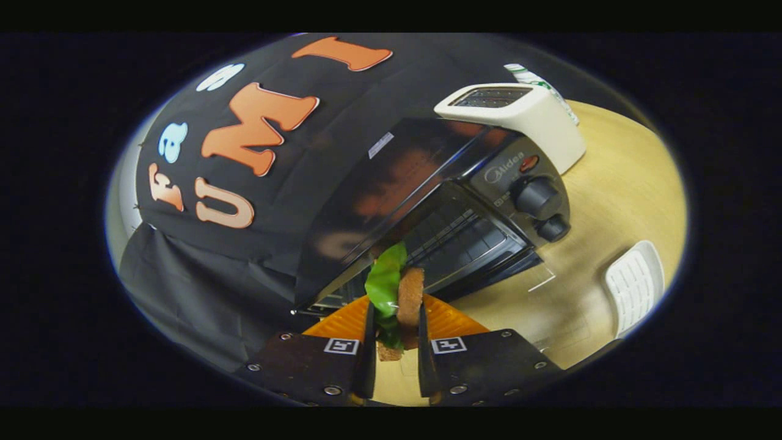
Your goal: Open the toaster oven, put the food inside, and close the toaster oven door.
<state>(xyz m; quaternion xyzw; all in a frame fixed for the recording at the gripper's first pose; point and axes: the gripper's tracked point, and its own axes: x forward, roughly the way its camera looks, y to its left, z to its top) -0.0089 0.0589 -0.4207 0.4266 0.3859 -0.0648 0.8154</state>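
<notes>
The gripper [394, 333] clamps a brown bread sandwich with green lettuce [398, 292] between both fingers, above an orange plate [453, 321], before the black toaster oven [440, 201].

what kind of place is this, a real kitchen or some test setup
Probably a staged kitchen booth: a toaster oven and white toaster on a wooden table, with the gripper holding a sandwich.

I see the black toaster oven [464, 201] at twelve o'clock, door down; brown bread sandwich with green lettuce [400, 293] upright before it.
</notes>
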